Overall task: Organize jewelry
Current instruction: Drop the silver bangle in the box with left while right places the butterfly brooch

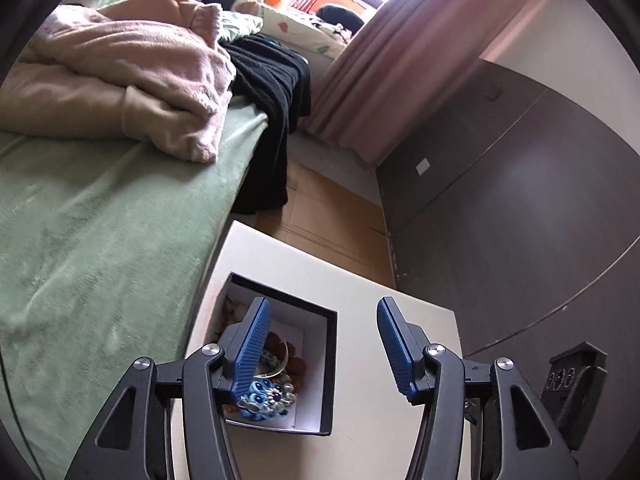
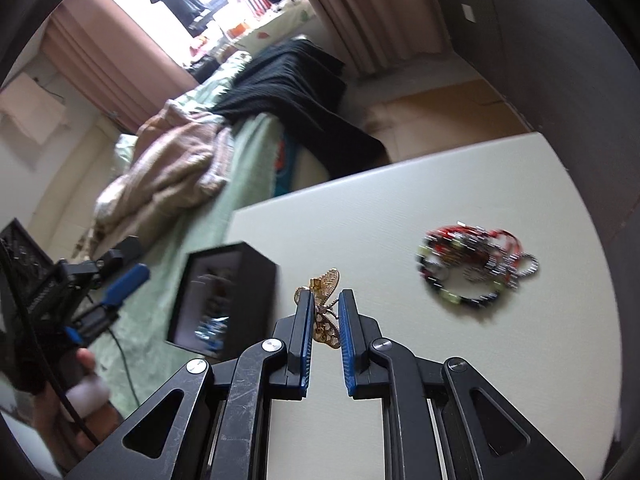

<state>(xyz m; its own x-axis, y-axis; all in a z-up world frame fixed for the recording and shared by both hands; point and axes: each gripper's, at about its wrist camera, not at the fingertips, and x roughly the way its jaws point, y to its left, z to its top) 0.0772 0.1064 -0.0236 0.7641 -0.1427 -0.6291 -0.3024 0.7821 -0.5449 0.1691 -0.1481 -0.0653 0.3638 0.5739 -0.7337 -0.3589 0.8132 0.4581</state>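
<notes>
The right tool (image 2: 325, 308) grips a gold filigree butterfly brooch (image 2: 326, 300); the black open-topped box (image 2: 256, 280) lies toward the counter's (image 2: 400, 200) bed-side edge, beneath the open, empty left tool (image 1: 320, 344).

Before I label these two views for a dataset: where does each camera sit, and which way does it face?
Left wrist: on the left gripper, open, looking down into the black box of jewelry beside the bed.
Right wrist: on the right gripper, shut on the gold butterfly piece, facing the bracelets; a hand shows.
Shared: box, white table, bed.
</notes>
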